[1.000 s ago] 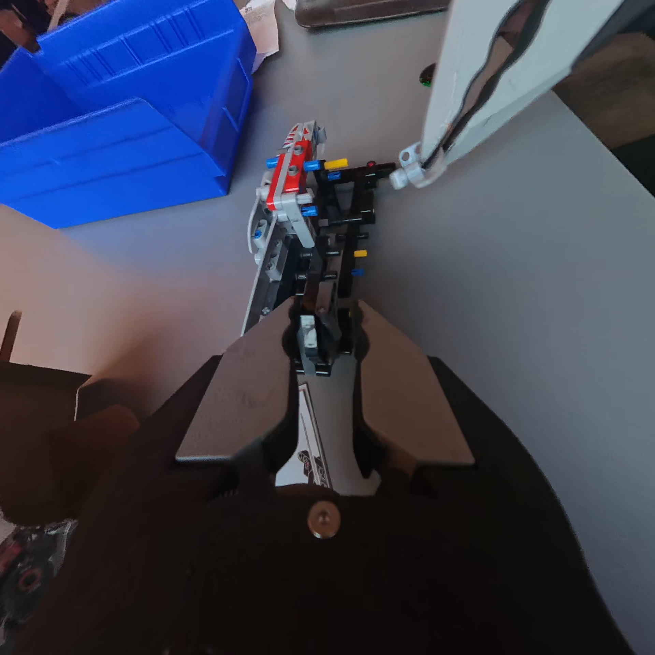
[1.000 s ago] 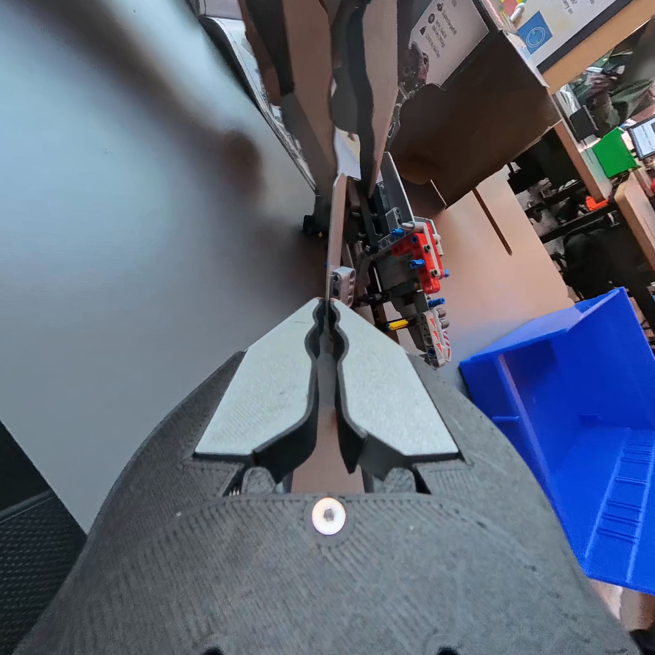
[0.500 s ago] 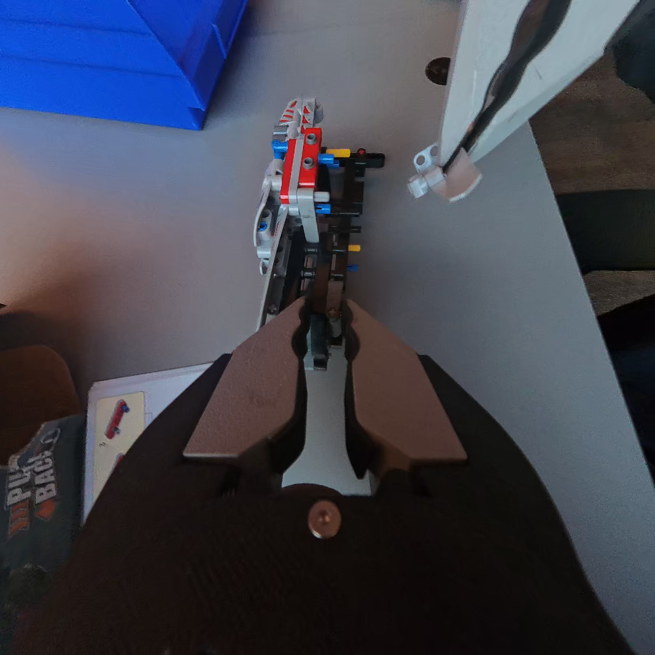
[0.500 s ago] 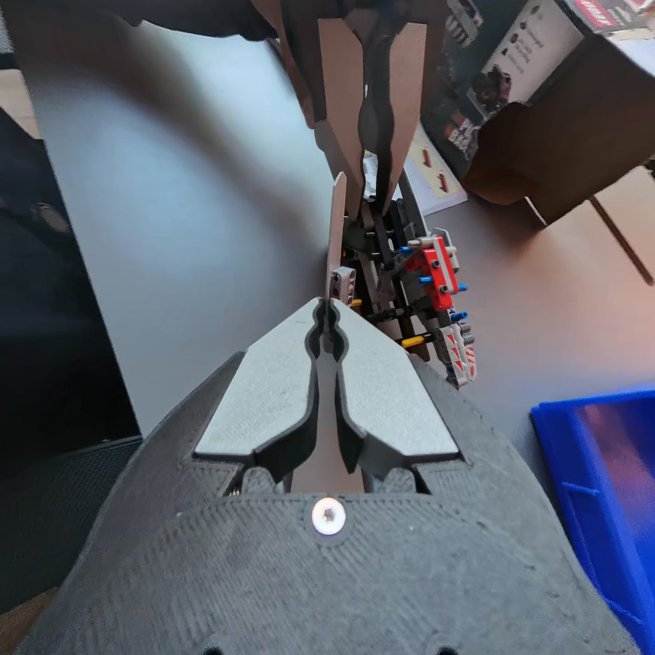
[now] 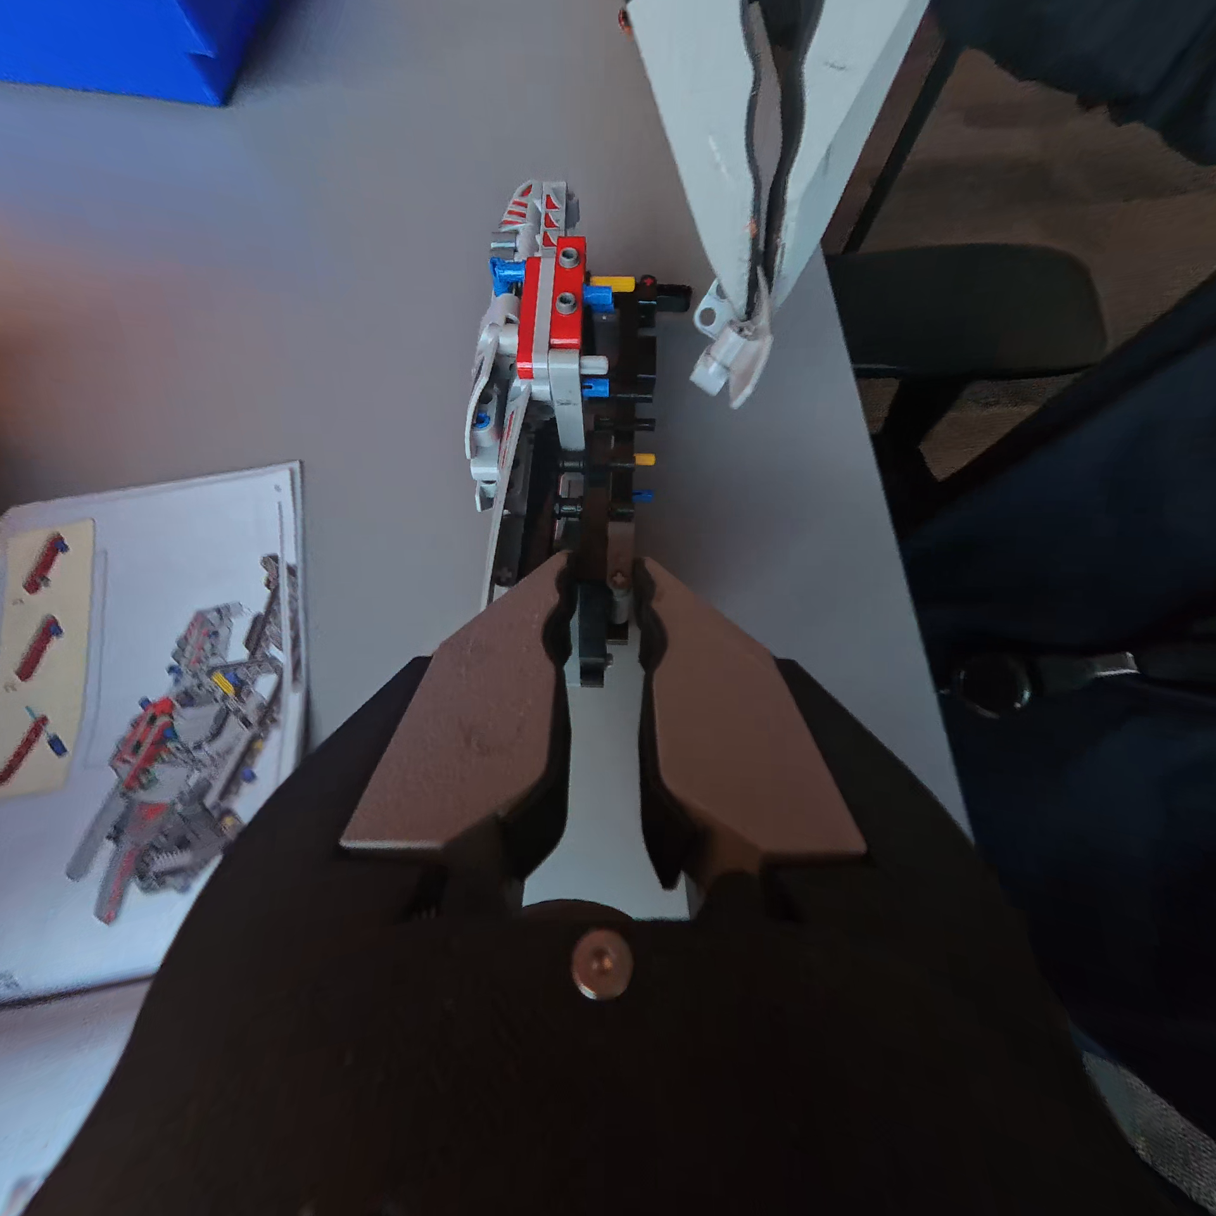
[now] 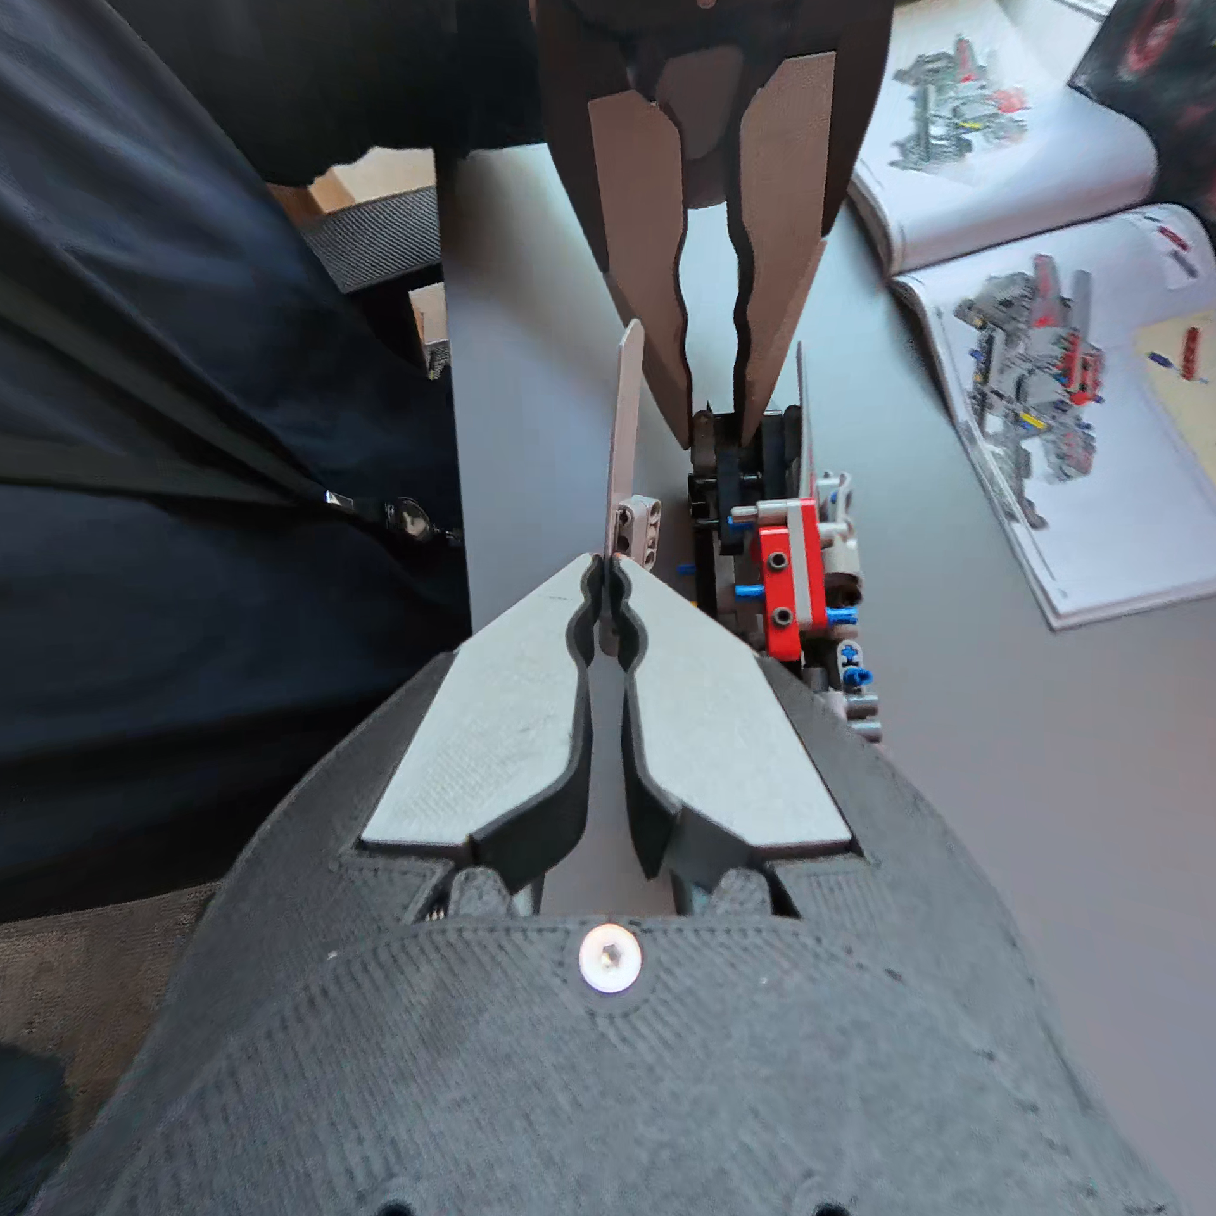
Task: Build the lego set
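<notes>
Grey table (image 5: 263,296): left claw (image 5: 602,579) grips lego model (image 5: 566,368); right claw (image 6: 608,579) pinches grey panel piece (image 6: 625,434); booklet (image 5: 164,658) print unreadable.

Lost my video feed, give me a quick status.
Left gripper shut on the lego model. Right gripper shut on a grey panel piece, beside the model, not yet attached. Nothing between them.

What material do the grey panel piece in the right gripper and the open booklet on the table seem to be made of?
Grey panel piece: apparently rigid moulded plastic, thin and flat with a smooth, faintly glossy face and moulded pin holes. Open booklet: printed paper, pages curving at the fold; probably coated, though blur leaves the finish uncertain.
</notes>
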Motion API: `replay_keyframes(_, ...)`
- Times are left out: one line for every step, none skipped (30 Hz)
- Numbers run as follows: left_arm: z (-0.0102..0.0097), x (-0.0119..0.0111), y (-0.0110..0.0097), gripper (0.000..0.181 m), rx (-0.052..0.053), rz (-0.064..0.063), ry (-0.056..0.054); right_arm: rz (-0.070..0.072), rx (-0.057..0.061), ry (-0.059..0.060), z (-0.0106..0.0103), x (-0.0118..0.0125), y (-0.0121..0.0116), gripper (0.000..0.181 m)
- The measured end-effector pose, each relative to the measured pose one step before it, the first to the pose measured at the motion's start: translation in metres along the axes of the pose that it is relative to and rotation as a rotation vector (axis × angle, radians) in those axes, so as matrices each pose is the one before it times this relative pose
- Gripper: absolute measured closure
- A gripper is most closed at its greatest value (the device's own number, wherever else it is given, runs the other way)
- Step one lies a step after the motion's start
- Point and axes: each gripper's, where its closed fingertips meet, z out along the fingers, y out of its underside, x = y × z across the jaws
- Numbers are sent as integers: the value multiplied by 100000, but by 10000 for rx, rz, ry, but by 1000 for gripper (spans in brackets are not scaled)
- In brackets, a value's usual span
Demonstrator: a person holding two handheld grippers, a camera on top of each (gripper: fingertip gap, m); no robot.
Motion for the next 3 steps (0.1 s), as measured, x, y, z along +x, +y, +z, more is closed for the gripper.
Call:
replay_keyframes(-428,516,387,168,84,-80,-21,-35,0,-132,484,-422,-423,181)
replay_keyframes(-412,511,359,168,76,-97,-17,-12,9,-181,460,-487,-424,181)
replay_keyframes(-394,456,346,168,67,-81,-53,-15,-7,-172,432,-472,-381,181)
